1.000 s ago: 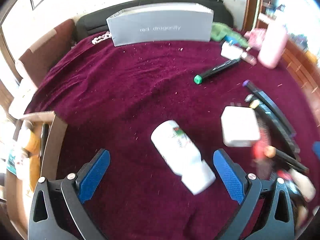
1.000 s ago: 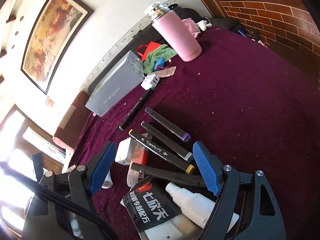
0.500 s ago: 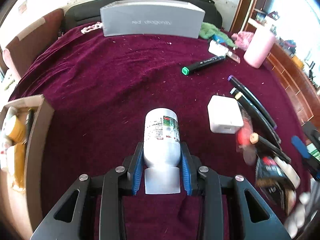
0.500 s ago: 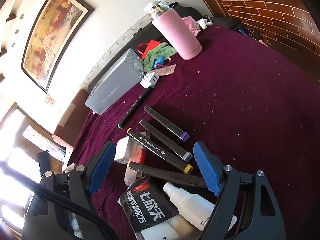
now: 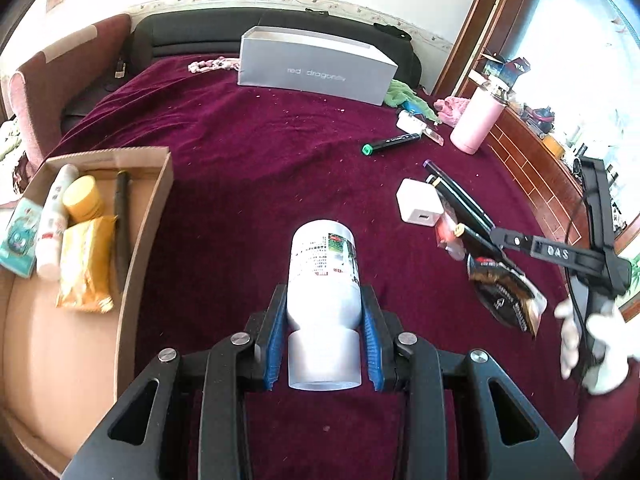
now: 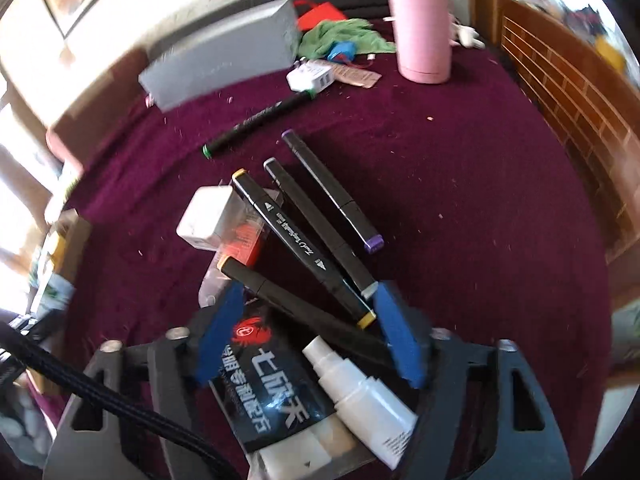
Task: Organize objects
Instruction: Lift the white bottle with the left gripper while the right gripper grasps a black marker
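Note:
My left gripper (image 5: 324, 336) is shut on a white bottle (image 5: 323, 272), gripped near its cap and held above the maroon cloth (image 5: 248, 168). To its left is an open cardboard box (image 5: 149, 216) holding a yellow jar, a yellow packet, a tube and a marker. My right gripper (image 6: 308, 296) points down over a pile and its jaws are closing. A black marker (image 6: 288, 300), a black packet (image 6: 264, 376) and a small white bottle (image 6: 360, 388) lie between its fingers, none clearly pinched. In the left wrist view the right gripper (image 5: 496, 238) hovers over that pile, held by a white-gloved hand (image 5: 592, 344).
Several more black markers (image 6: 316, 224) lie ahead of the pile, and a green-capped one (image 6: 256, 120) lies farther off. A white charger (image 6: 206, 218) and an orange packet (image 6: 244, 240) sit left of them. A grey box (image 5: 316, 68), a pink flask (image 5: 476, 124) and a green cloth (image 6: 340, 34) stand at the back.
My left gripper closed on the white bottle, lifted it and swung left, bringing the cardboard box into view. My right gripper rolled, moved over the markers, and its jaws narrowed.

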Motion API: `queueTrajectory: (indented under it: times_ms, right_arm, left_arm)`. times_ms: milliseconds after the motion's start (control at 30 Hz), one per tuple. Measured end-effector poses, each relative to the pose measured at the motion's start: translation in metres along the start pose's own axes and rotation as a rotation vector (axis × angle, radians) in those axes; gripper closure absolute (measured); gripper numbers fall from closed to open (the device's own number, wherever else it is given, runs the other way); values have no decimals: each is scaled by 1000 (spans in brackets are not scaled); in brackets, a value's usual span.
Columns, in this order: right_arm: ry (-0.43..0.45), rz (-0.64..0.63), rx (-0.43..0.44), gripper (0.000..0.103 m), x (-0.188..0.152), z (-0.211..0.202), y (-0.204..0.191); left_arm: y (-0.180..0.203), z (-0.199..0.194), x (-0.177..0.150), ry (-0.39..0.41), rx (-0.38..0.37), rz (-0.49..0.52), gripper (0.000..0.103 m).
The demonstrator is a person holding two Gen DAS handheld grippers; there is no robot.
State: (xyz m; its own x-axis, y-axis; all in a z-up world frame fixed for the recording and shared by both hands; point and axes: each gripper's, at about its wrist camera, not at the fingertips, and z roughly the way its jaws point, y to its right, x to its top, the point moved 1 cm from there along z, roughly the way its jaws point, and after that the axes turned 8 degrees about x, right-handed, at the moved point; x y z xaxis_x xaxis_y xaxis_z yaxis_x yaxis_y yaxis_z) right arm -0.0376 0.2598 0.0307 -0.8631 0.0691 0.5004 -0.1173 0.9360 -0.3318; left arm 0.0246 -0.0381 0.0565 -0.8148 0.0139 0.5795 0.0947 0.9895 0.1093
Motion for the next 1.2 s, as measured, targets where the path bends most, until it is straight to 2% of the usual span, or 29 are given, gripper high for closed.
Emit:
queueTrajectory:
  times_ms: [200, 467, 600, 833, 1000, 1067, 1133, 1200]
  right_arm:
    - [-39, -128, -29, 52, 3, 12, -21]
    - [-109, -218, -179, 52, 0, 31, -28]
    - [-154, -278, -286, 60, -9, 32, -36]
    - [-229, -274, -196, 63, -15, 31, -36]
    - [-232, -226, -160, 63, -10, 36, -30]
    - [-218, -236, -168, 68, -12, 35, -31]
    - [-190, -223, -213, 84, -12, 31, -30]
    - [-151, -180, -176, 91, -11, 21, -25]
  left_arm:
    - [-17, -8, -14, -4, -7, -13, 74]
    - [-27, -9, -20, -6, -26, -28, 74]
    - [-28, -8, -22, -10, -35, -26, 74]
    - [-28, -6, -25, -24, -53, -31, 74]
    - [-30, -10, -26, -12, -50, -32, 74]
    - [-32, -12, -27, -2, -43, -29, 74]
    - [-35, -12, -27, -3, -47, -41, 74]
    - [-37, -12, -28, -4, -48, -46, 74]
